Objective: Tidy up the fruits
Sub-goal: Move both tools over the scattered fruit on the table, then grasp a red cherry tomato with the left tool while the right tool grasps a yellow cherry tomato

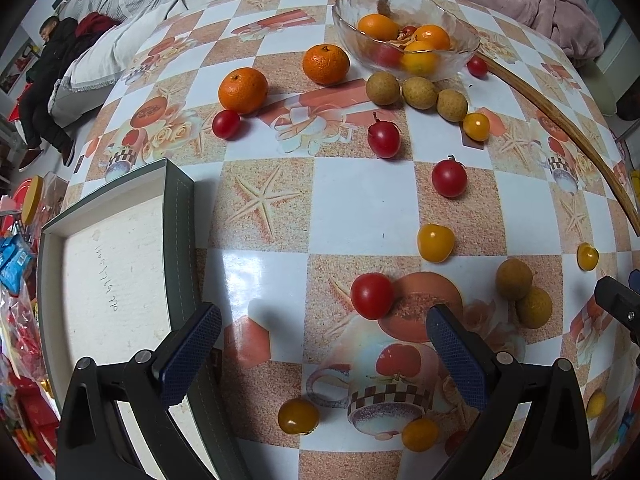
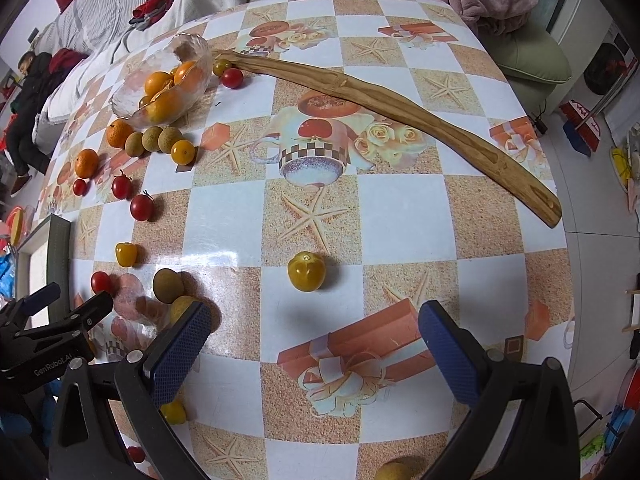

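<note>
1. Your tabletop (image 1: 360, 208) carries everything, under a checked cloth printed with starfish, cups and gift boxes
2. A long curved wooden stick (image 2: 400, 100) runs across the far right of it, one end reaching the bowl
3. The shallow box (image 1: 116, 264) with grey walls and a pale floor sits at your left; nothing lies inside the part you can see
4. The glass bowl (image 1: 404, 4) stands at the far side and holds several orange fruits and at least one red one
5. Your left tongs (image 1: 324, 356) are spread wide and hold nothing, with the left finger over the box wall; a red cherry tomato (image 1: 372, 295) lies just ahead between the fingers
6. Your right tongs (image 2: 316, 354) are likewise wide apart and hold nothing; a yellow tomato (image 2: 307, 271) lies on the cloth just ahead of them
7. Two mandarins (image 1: 243, 90) sit loose on the cloth near the bowl, well apart from the box
8. Three brown longans (image 1: 419, 93) lie in a row just in front of the bowl, and two more (image 1: 514, 279) touch each other near your right side
9. Other red and yellow cherry tomatoes are scattered across the middle, none of them in the box
</note>
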`<state>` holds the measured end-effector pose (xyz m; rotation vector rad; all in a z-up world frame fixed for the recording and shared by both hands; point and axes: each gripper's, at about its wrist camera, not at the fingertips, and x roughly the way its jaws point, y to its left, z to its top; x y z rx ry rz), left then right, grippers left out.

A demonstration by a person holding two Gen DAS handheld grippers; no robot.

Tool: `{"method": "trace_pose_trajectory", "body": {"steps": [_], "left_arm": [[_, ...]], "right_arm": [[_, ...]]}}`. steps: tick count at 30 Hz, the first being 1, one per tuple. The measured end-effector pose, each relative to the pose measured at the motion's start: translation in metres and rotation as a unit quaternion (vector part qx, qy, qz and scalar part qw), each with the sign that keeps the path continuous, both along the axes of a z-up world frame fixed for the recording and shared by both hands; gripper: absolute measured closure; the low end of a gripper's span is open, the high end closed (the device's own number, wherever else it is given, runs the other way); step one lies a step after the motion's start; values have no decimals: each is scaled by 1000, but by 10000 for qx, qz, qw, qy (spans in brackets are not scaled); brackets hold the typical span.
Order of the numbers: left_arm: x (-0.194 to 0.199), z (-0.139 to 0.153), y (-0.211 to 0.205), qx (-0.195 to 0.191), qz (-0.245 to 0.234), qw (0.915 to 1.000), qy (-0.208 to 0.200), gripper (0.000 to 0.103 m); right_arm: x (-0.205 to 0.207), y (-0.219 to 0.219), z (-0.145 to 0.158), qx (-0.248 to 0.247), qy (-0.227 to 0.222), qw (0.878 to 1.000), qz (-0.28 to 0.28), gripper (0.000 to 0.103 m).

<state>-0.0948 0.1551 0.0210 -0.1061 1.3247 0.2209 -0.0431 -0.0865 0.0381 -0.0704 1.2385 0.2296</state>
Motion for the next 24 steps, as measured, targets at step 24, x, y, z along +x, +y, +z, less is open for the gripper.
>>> {"method": "trace_pose_trajectory", "body": {"steps": [24], "left_arm": [[11,-11,-15,-225,-237,9994,-83,32]], "right_arm": [[19,22,-24,-427,45,9986,317,40]]}}
